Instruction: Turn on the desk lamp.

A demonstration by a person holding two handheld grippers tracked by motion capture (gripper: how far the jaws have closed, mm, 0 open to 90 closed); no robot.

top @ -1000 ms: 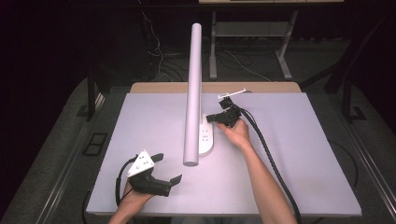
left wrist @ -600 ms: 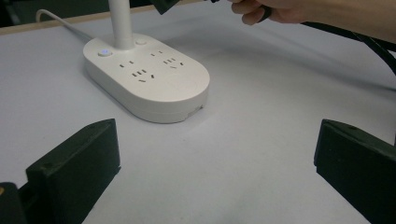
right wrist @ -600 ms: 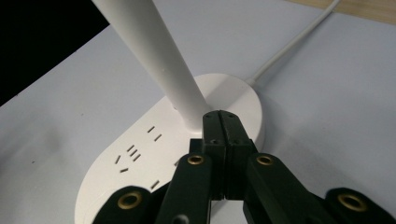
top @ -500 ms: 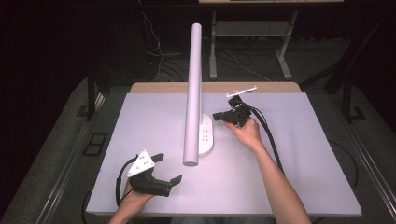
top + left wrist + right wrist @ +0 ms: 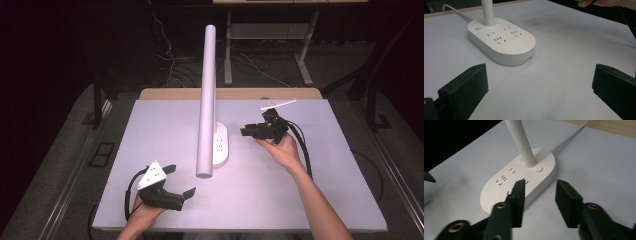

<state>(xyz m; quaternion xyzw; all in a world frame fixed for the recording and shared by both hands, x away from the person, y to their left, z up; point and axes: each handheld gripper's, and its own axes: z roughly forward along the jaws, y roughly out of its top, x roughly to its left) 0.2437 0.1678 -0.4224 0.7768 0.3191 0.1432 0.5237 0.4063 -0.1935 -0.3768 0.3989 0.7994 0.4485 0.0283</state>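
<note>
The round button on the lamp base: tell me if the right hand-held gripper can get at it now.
Probably yes. The right hand-held gripper hovers open beside the lamp base; the round button lies bare past the jaws, beside the stem.

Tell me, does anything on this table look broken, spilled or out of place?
Nothing stands out. The white lamp base with its sockets sits flat on the table, its tube rising from it and its cord running off the far edge. Both the left gripper and the right gripper are open and hold nothing.
</note>
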